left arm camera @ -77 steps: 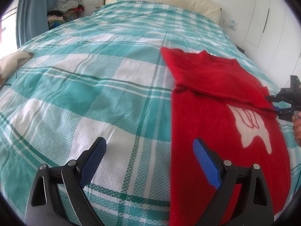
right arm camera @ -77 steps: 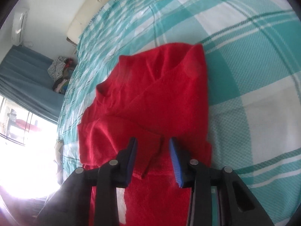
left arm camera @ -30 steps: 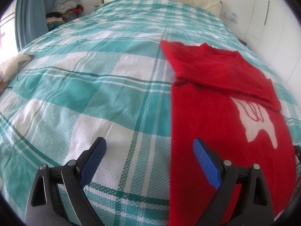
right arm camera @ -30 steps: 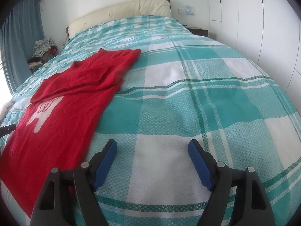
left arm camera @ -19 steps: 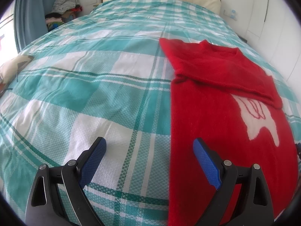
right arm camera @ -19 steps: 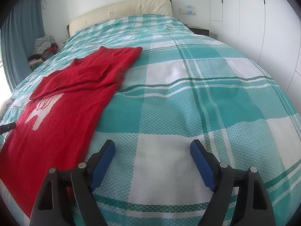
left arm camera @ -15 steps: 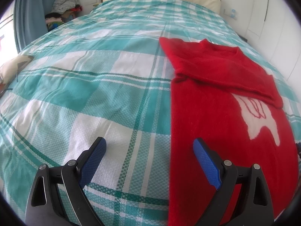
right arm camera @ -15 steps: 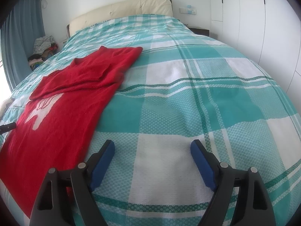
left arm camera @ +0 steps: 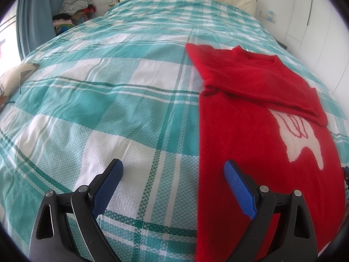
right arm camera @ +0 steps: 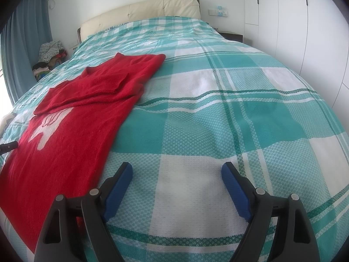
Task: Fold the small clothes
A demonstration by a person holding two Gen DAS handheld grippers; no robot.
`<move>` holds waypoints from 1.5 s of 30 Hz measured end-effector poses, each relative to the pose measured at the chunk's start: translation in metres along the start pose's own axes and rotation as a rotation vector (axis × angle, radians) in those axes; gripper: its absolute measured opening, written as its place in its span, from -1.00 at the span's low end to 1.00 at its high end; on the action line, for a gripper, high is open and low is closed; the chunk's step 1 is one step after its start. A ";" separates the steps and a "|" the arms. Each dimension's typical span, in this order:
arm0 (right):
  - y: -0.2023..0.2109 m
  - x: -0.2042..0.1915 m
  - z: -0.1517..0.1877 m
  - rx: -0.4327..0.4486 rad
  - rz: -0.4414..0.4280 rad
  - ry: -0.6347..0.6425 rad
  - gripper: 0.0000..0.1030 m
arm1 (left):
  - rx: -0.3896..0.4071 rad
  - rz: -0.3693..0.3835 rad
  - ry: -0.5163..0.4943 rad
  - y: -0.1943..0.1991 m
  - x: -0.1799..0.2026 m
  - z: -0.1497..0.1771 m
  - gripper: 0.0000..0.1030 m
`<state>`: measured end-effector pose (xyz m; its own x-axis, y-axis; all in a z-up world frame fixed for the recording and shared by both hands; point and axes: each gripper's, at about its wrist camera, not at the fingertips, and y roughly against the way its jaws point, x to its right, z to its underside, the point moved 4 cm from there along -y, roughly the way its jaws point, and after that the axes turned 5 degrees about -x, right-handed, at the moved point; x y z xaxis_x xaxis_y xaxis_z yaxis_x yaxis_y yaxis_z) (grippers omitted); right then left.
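the red sweater (left arm camera: 250,144) lies flat on the bed (left arm camera: 113,100) near its foot edge, sleeves already folded across the chest, collar toward the headboard. it looks like soft, light knit that will sag and drag on the checked cover, so the hem corners at the foot edge seem the best places to pinch. the left claw (left arm camera: 173,182) is spread wide and empty above the sweater's side edge. the right claw (right arm camera: 176,182) is also spread wide, gripping nothing, over bare cover beside the sweater.
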<state>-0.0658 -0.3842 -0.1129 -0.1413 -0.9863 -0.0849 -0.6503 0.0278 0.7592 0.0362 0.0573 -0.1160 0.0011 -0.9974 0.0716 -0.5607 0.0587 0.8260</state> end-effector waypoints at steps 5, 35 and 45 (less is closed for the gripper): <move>0.000 0.000 0.000 -0.001 0.000 0.001 0.62 | -0.003 -0.008 -0.010 0.000 0.000 0.000 0.84; 0.051 -0.087 0.076 -0.344 -0.337 0.081 0.22 | -0.178 0.293 -0.146 0.075 0.025 0.107 -0.89; 0.082 -0.084 -0.005 -0.173 -0.408 0.076 -0.90 | -0.050 0.488 -0.024 0.107 0.016 0.008 -0.94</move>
<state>-0.1035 -0.3004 -0.0401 0.1603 -0.9202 -0.3570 -0.5064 -0.3871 0.7705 -0.0303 0.0468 -0.0313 -0.2711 -0.8534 0.4451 -0.4501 0.5212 0.7251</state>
